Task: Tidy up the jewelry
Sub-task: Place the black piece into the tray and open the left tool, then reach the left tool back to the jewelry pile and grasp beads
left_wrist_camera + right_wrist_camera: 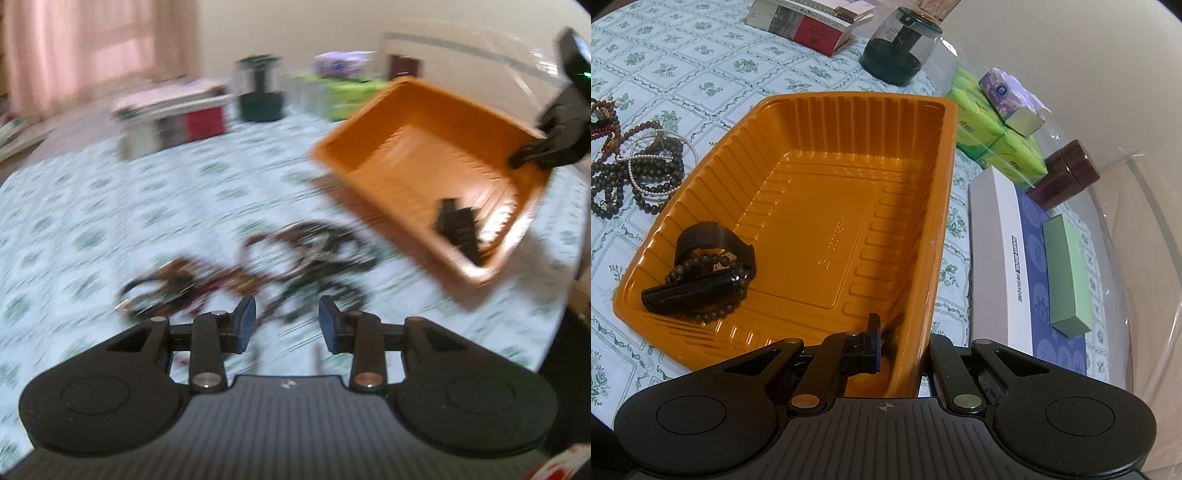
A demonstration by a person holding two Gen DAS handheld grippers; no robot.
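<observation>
Your right gripper [903, 354] pinches the orange tray's [820, 206] near rim, tilting it so the watch and beads [701, 273] settle at its 8 o'clock corner; your left gripper [287, 323], jaws spread, hovers before the loose bead strands [258, 266] at 12 o'clock on the tablecloth [92, 206].

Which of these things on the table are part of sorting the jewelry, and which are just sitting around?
Part of the job:
orange tray
black band and bead bracelet in the tray
loose bead necklaces

Just lying about:
books
green tissue packs
dark jar
white box
</observation>
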